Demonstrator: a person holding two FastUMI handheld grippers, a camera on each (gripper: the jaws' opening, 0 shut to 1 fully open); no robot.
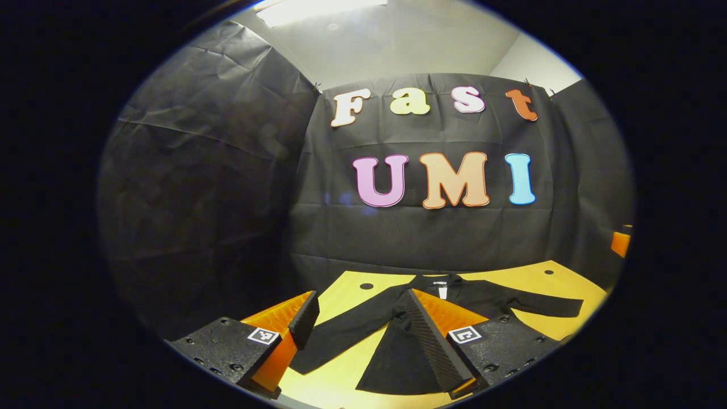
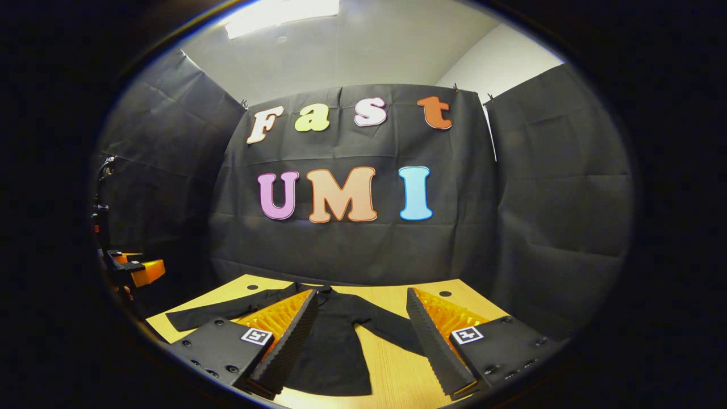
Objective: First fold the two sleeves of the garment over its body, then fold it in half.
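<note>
Fingers of both the left gripper (image 1: 356, 335) and right gripper (image 2: 359, 335) gape empty above the garment (image 2: 335, 346), flat on the bench (image 2: 397, 375). Pinch each cuff at 9 and 3 o'clock first.

In your left gripper view, the right finger (image 1: 434, 341) covers part of the garment (image 1: 397, 352), and its hem is cut off at 6 o'clock. In your right gripper view, the left finger (image 2: 287, 343) hides the garment's (image 2: 335, 346) left side.
</note>
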